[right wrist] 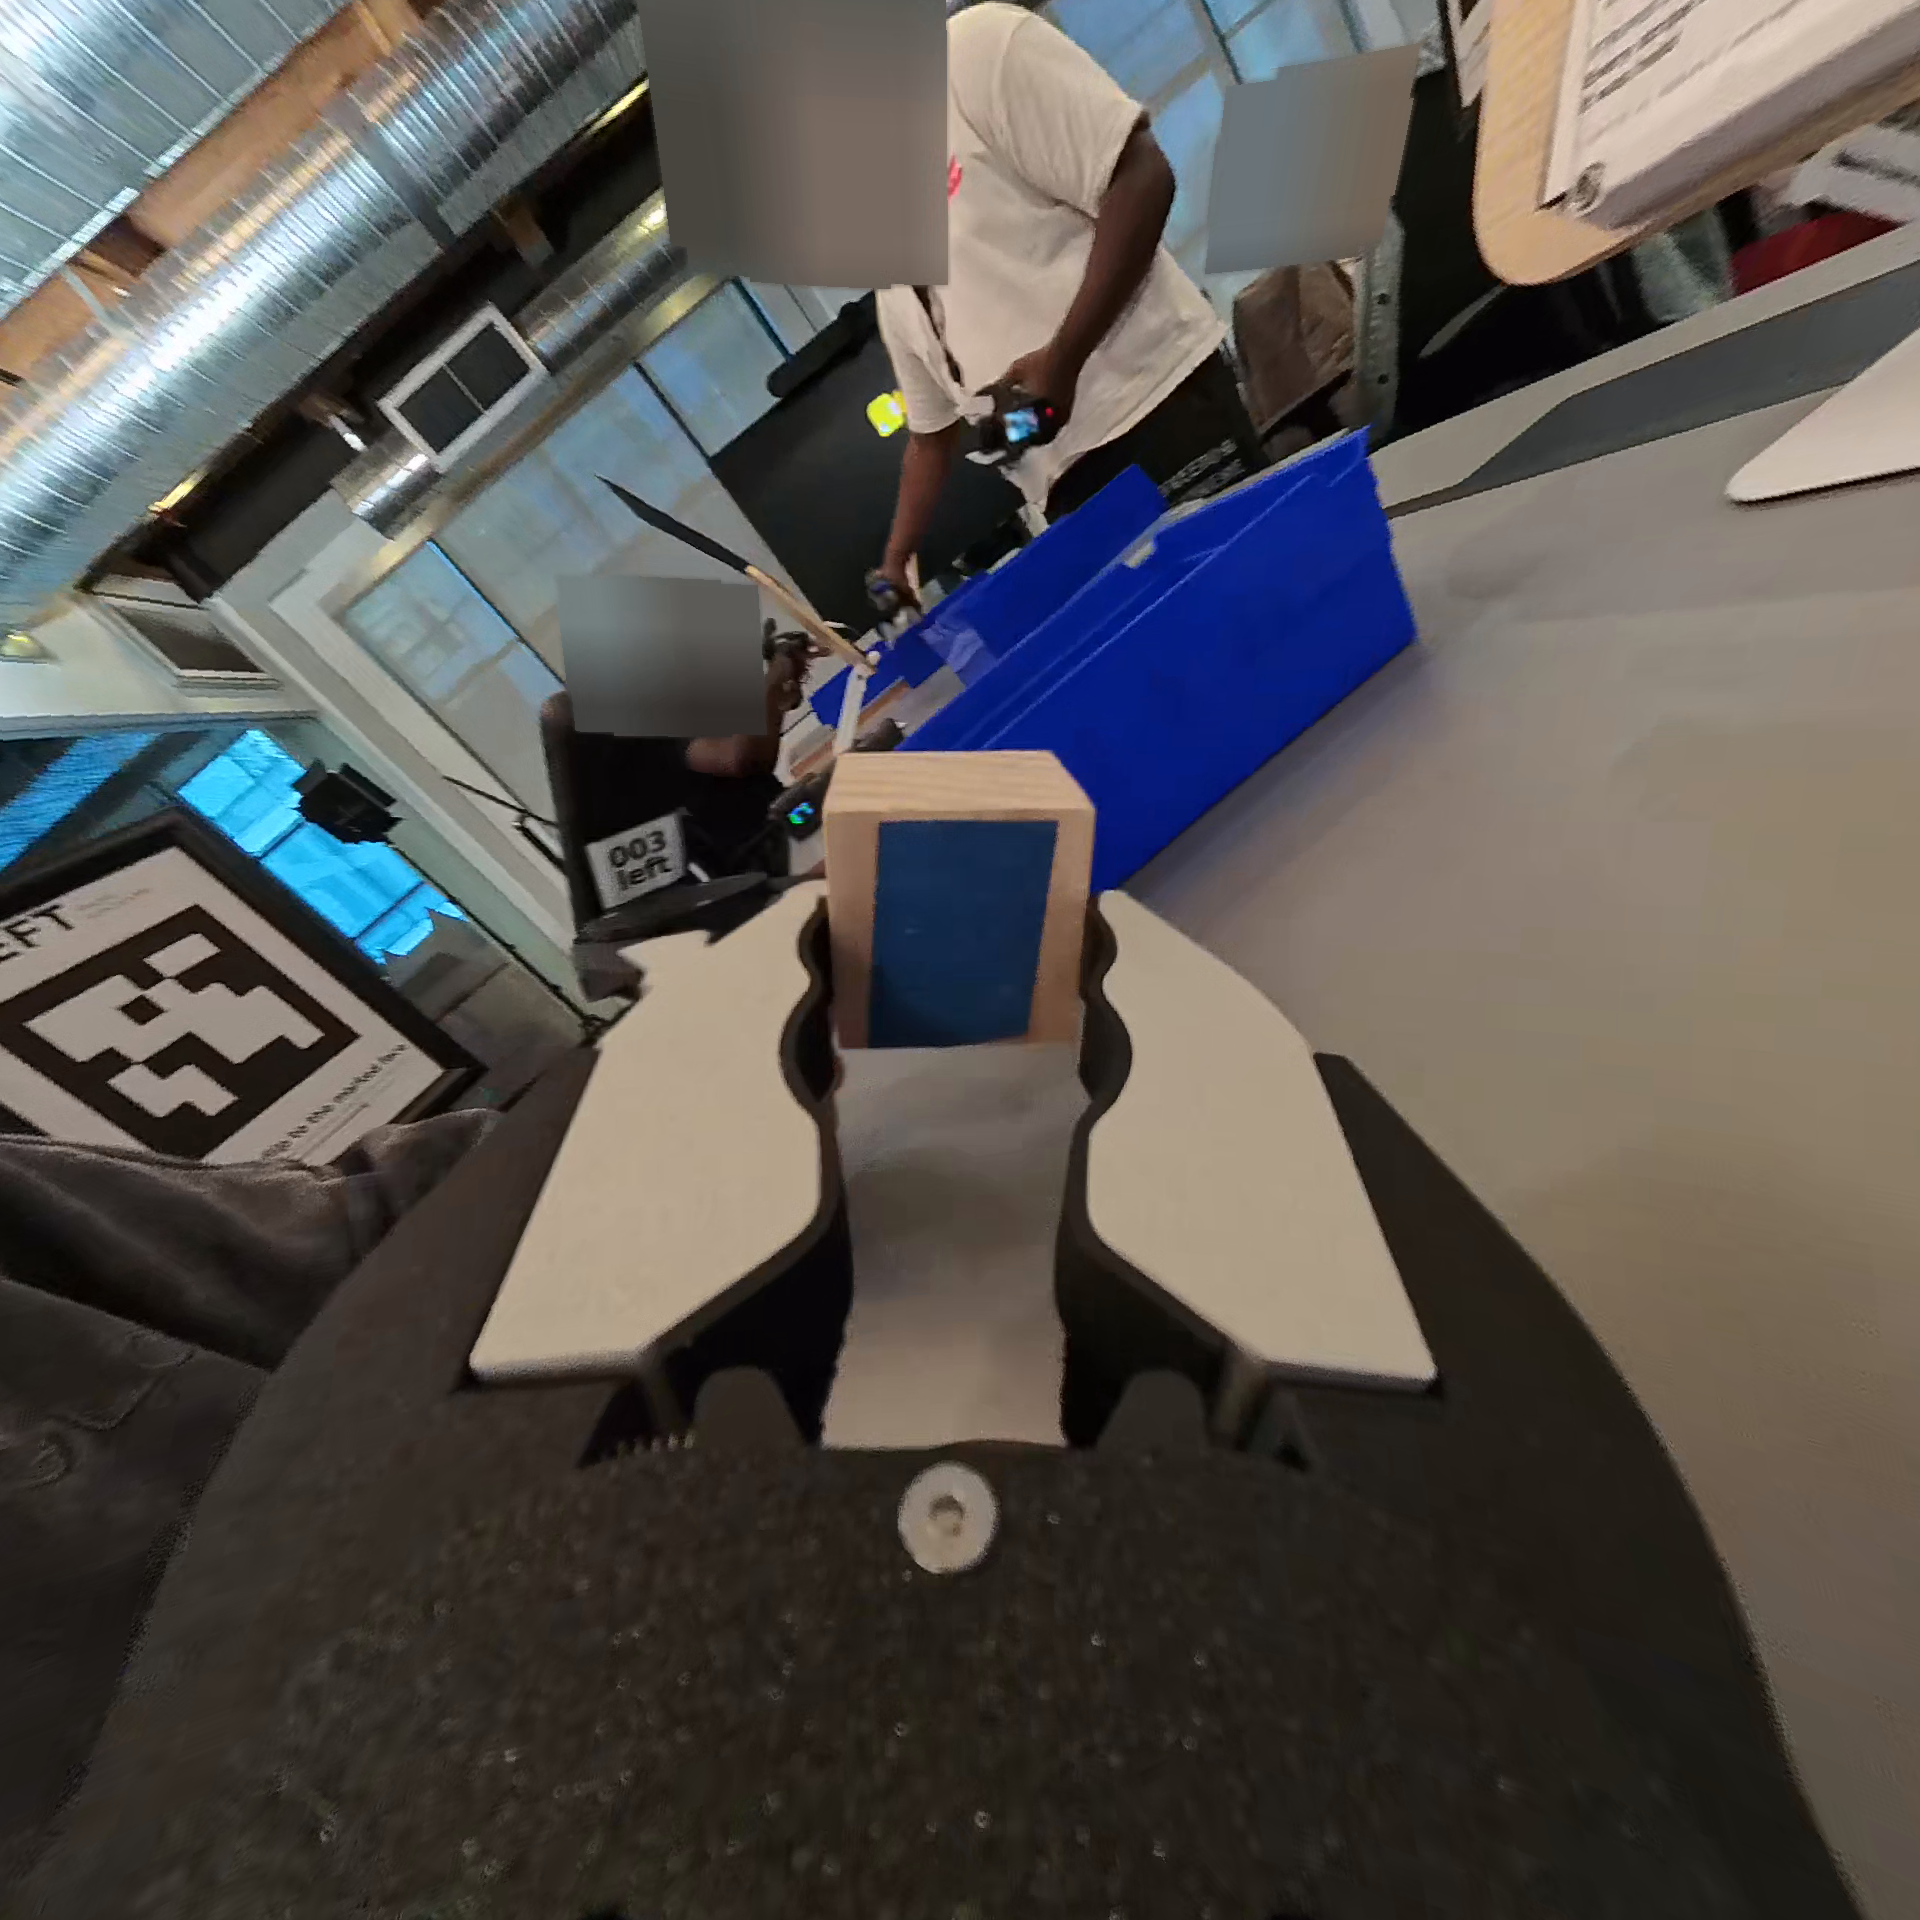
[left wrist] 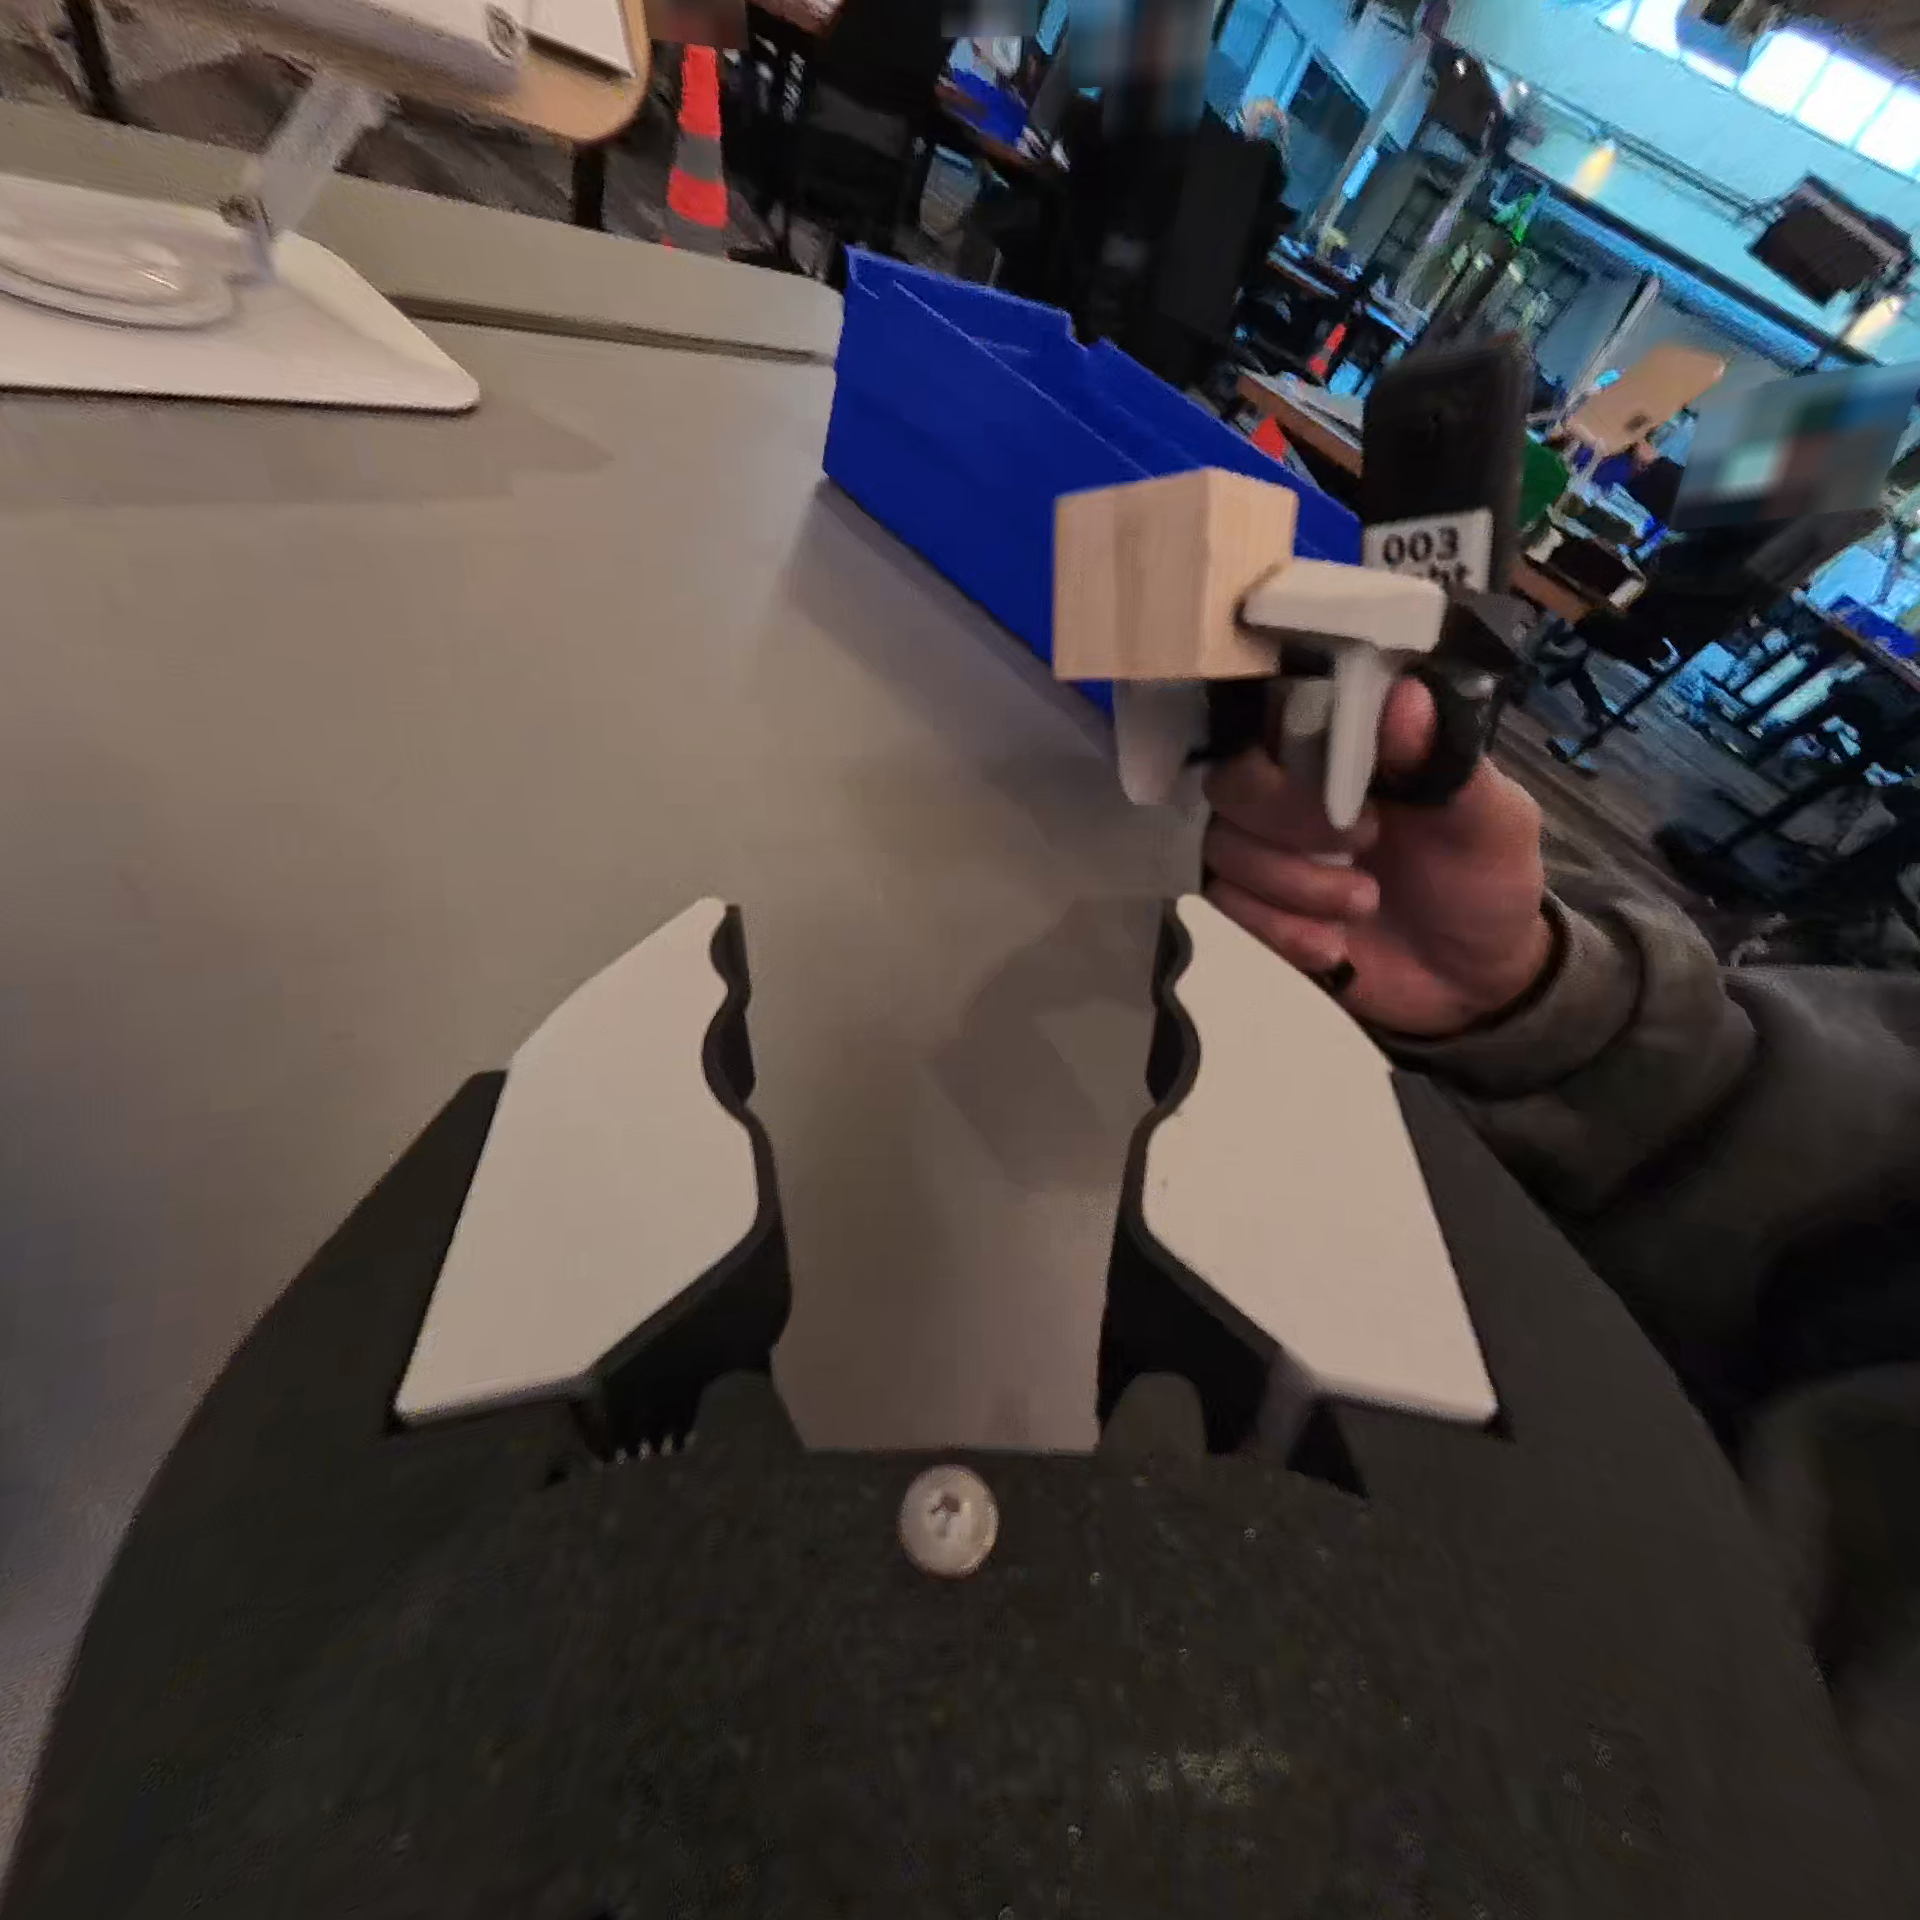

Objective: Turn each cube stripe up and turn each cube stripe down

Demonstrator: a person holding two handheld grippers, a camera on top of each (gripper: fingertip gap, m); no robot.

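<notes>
In the left wrist view the left tongs (left wrist: 951, 935) are hanging spread and empty above the grey tabletop (left wrist: 416, 779), while farther off the right tongs (left wrist: 1226, 665) are pinching a wooden cube (left wrist: 1169, 587) and carrying it in the air just in front of a blue bin (left wrist: 966, 416); a hand (left wrist: 1382, 894) is wrapping the handle below. From this side only bare wood is showing, so the stripe cannot be seen here. In the right wrist view the right tongs (right wrist: 956, 935) are gripping the cube (right wrist: 956, 904) by its two side faces near the fingertips, and the blue stripe (right wrist: 961, 935) is facing back toward the camera, not up or down. The tabletop (right wrist: 1558, 935) is appearing tilted, which suggests the wrist is rolling. To do this step well, I judge the cube is needing a quarter turn about the grip axis before it is being lowered, so the stripe is ending level with the tabletop; the pinch is sitting shallow, so the squeeze is worth keeping firm until a flat face is resting fully down, clear of the bin (right wrist: 1195, 675).
</notes>
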